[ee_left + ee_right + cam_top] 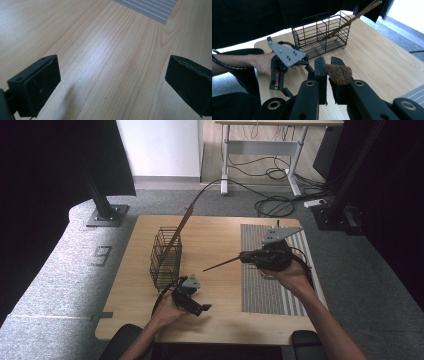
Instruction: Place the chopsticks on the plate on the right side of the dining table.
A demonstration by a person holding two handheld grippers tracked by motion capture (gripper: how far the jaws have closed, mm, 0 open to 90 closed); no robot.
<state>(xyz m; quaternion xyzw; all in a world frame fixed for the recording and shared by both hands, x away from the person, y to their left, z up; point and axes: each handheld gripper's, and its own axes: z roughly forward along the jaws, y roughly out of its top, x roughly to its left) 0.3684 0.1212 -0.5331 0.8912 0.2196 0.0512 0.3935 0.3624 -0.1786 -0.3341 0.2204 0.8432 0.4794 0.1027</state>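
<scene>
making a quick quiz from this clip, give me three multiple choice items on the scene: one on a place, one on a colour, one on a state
1. Where does the wire basket stand?
A. on the bare wood of the table
B. on the striped mat
C. on the floor

2. What colour is the wire basket?
A. white
B. black
C. red

3. How do the jaws of the left gripper stand?
A. shut on a spoon
B. shut on the basket
C. wide apart with nothing between them

Answers:
1 A, the high view shows it on wood, left of the striped mat.
2 B, its wires are black in the right gripper view.
3 C, the left gripper view shows bare wood between the jaws.
</scene>
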